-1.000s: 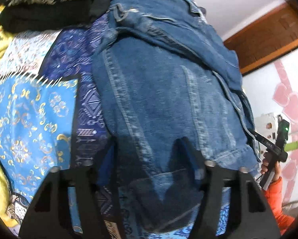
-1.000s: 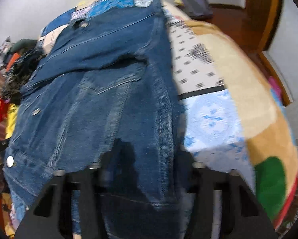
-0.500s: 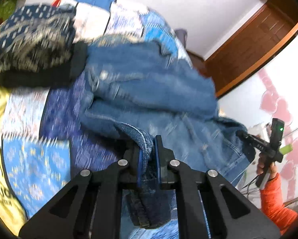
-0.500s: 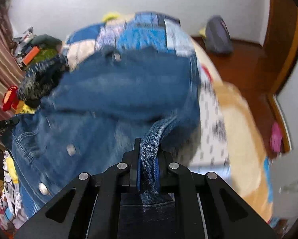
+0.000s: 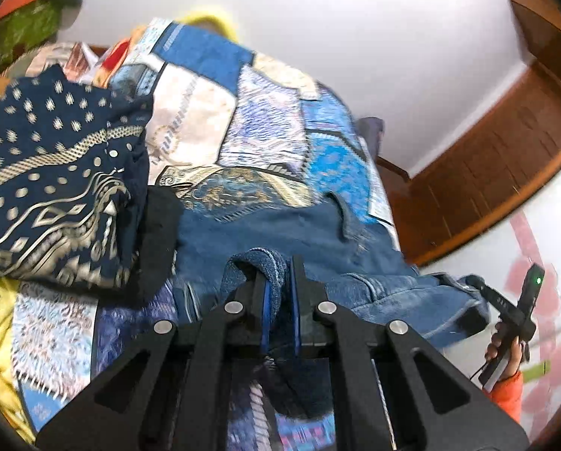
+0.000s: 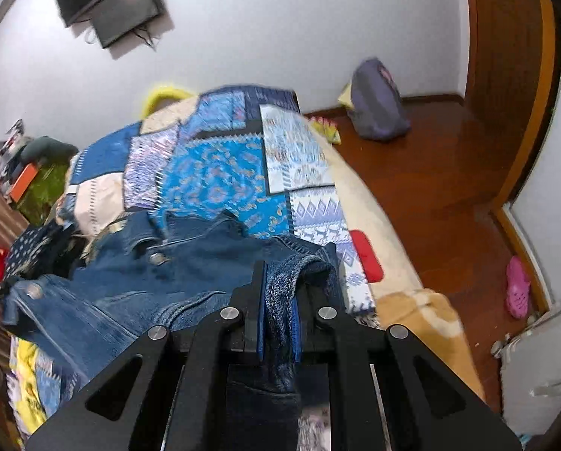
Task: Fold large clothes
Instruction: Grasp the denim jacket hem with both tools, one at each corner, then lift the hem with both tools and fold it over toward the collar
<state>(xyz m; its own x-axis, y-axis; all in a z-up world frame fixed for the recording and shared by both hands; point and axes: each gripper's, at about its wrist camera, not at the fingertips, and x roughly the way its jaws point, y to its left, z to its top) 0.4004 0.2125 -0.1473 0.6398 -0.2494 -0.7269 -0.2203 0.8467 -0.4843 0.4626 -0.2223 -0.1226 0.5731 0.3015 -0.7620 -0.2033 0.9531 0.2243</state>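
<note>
No containers are seen in either view; the denim jacket (image 5: 318,240) is spread on a bed covered by a patchwork quilt (image 5: 265,131). In the left wrist view, the left gripper (image 5: 279,282) is clamped on a raised fold of the jacket hem at 6 o'clock, the denim being pinched between the blue pads. A folded navy patterned garment (image 5: 55,195) lies on the quilt at 9 o'clock, just beside the jacket. At 4 o'clock the other gripper is seen, held in a hand (image 5: 504,353), with the jacket edge drawn toward it. In the right wrist view, the right gripper (image 6: 279,293) is likewise closed on a fold of the jacket (image 6: 130,293), the bulk of which lies toward 9 o'clock. A purple backpack (image 6: 378,101) rests on the wooden floor at 1 o'clock, and a pink shoe (image 6: 518,287) at 3 o'clock.

Compared with one second ago, when both pairs of fingers stood apart over the flat denim, both have been closed on it, and the cloth has been lifted off the quilt.
</note>
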